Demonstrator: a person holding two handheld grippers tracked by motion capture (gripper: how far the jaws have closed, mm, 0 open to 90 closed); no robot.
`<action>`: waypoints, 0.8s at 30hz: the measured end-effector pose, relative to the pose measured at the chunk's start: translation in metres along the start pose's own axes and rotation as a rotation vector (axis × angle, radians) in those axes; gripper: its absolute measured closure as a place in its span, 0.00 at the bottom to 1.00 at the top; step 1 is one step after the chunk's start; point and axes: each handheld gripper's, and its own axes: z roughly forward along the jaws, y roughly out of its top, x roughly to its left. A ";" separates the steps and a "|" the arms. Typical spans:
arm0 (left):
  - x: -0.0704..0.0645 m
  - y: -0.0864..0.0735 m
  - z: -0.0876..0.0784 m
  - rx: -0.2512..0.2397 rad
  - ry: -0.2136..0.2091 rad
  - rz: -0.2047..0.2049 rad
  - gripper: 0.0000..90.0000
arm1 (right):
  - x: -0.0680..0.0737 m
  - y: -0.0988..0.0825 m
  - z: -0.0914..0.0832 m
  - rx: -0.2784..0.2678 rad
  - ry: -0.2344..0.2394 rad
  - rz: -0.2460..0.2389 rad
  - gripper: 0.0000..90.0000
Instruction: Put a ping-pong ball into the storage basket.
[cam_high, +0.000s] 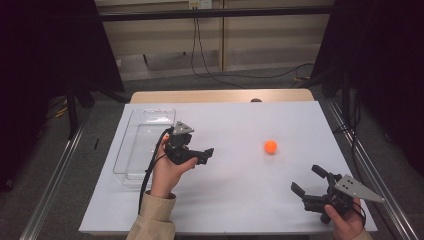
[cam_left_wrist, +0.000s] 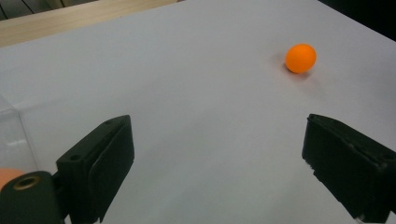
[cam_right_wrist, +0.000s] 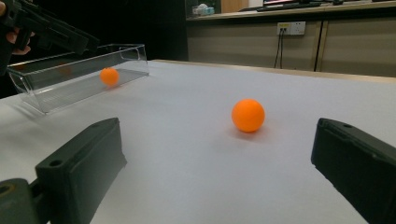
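Note:
An orange ball (cam_high: 270, 146) rests on the white table top, right of centre. A second orange ball (cam_right_wrist: 109, 76) lies inside the clear plastic tray (cam_high: 131, 150) at the left. My left gripper (cam_high: 202, 155) is held just right of the tray, above the table, jaws open and empty, pointing toward the loose ball (cam_left_wrist: 300, 58). My right gripper (cam_high: 308, 180) sits low near the front right corner, also open and empty. The loose ball (cam_right_wrist: 248, 115) lies a short way ahead of its jaws. The left gripper (cam_right_wrist: 56, 32) shows there over the tray (cam_right_wrist: 70, 79).
A white sheet (cam_high: 240, 200) covers the table, with a wooden strip (cam_high: 220, 96) along the far edge. Metal rails (cam_high: 55, 175) run down both sides. Cables (cam_high: 210, 70) lie on the floor beyond. Bare white surface spreads between the two grippers.

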 end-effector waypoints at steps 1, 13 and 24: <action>-0.001 0.000 0.001 0.002 -0.001 0.003 0.10 | 0.000 0.000 0.000 0.000 0.001 0.000 0.02; -0.012 -0.003 0.014 0.024 -0.017 0.037 0.09 | 0.001 0.001 0.006 0.009 0.005 -0.001 0.02; -0.024 -0.005 0.018 0.006 -0.028 0.055 0.09 | 0.003 0.002 0.007 0.007 0.017 -0.007 0.02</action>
